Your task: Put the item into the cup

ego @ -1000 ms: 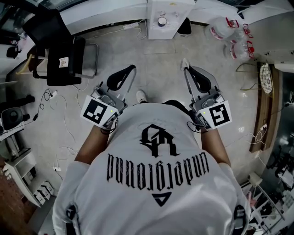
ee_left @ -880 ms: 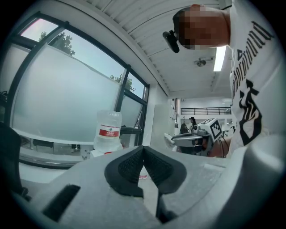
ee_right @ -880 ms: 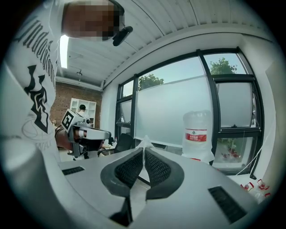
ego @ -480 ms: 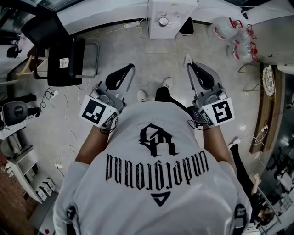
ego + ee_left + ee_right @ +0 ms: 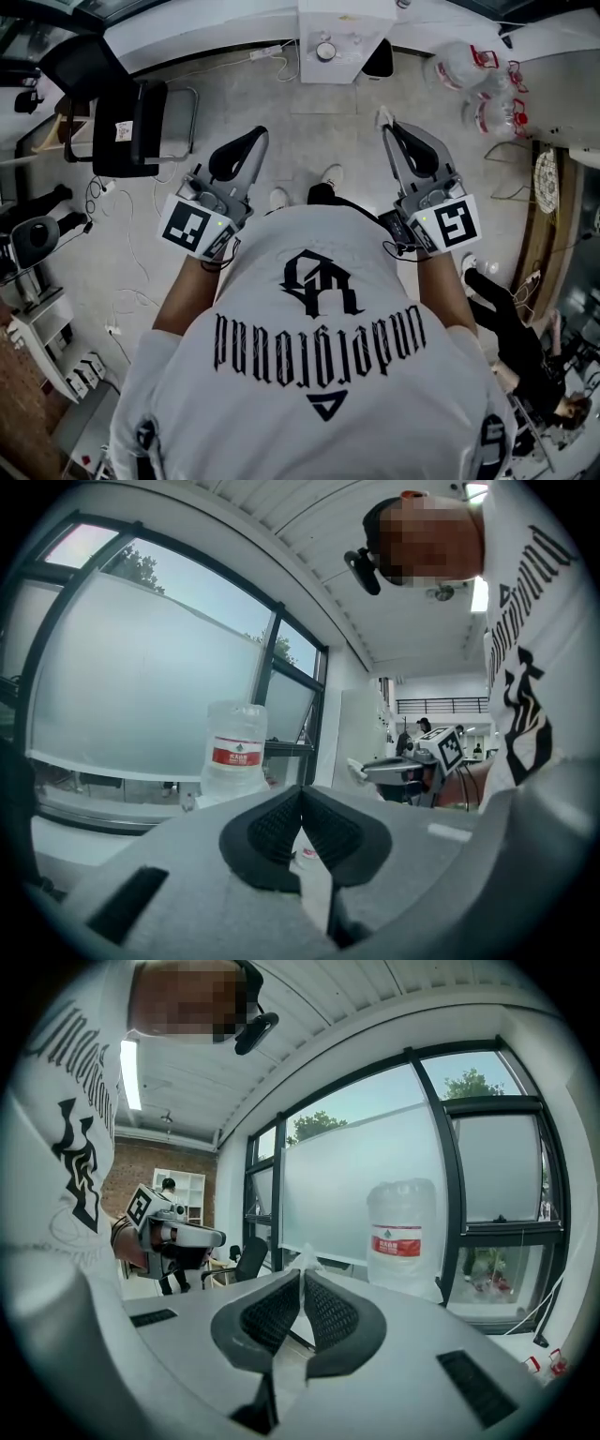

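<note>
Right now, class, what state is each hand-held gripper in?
Left hand-held gripper: closed, nothing between its jaws.
Right hand-held gripper: closed on a small white item that pokes out past the tips.

**Pale floor, frosted glass**

Grey speckled floor (image 5: 309,141); cables (image 5: 141,267) trail at left; a black chair (image 5: 127,117) stands far left; a white cabinet (image 5: 342,42) far centre; water jugs (image 5: 469,66) far right; dark-framed frosted windows (image 5: 366,1185); a ceiling strip light (image 5: 129,1074) glows.

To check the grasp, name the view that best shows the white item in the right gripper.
Right gripper view: the crumpled white item pokes up between the closed jaws. Head view shows only a small white tip; left gripper view, a distant scrap.
</note>
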A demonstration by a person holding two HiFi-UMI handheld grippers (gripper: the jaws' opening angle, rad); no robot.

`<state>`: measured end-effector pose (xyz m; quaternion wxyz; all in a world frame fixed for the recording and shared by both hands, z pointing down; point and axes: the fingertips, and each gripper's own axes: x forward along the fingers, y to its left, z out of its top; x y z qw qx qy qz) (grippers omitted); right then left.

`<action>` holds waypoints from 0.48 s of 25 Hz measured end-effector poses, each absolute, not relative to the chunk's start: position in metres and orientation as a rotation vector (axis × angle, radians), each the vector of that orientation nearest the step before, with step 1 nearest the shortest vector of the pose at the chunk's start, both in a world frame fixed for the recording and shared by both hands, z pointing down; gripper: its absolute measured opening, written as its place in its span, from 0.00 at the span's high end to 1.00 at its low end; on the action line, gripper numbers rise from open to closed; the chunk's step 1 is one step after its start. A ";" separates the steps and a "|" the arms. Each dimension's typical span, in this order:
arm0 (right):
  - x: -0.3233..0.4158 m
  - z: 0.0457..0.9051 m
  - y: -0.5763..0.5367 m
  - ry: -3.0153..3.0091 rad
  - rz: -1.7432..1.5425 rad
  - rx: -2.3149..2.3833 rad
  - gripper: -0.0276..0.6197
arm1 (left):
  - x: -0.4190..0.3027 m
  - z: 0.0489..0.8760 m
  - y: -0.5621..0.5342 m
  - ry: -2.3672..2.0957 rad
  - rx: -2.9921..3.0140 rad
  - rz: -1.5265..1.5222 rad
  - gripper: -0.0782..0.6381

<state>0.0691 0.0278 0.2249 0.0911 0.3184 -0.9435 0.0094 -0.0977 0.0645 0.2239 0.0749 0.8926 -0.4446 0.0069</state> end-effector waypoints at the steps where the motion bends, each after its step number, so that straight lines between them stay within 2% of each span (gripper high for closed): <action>1: 0.075 0.225 0.021 -2.807 0.028 0.939 0.92 | -0.091 0.224 0.058 -1.341 2.674 0.023 0.87; 12: 0.134 0.229 -0.029 -2.842 0.057 0.893 0.92 | -0.028 0.223 0.010 -1.380 2.660 0.045 0.87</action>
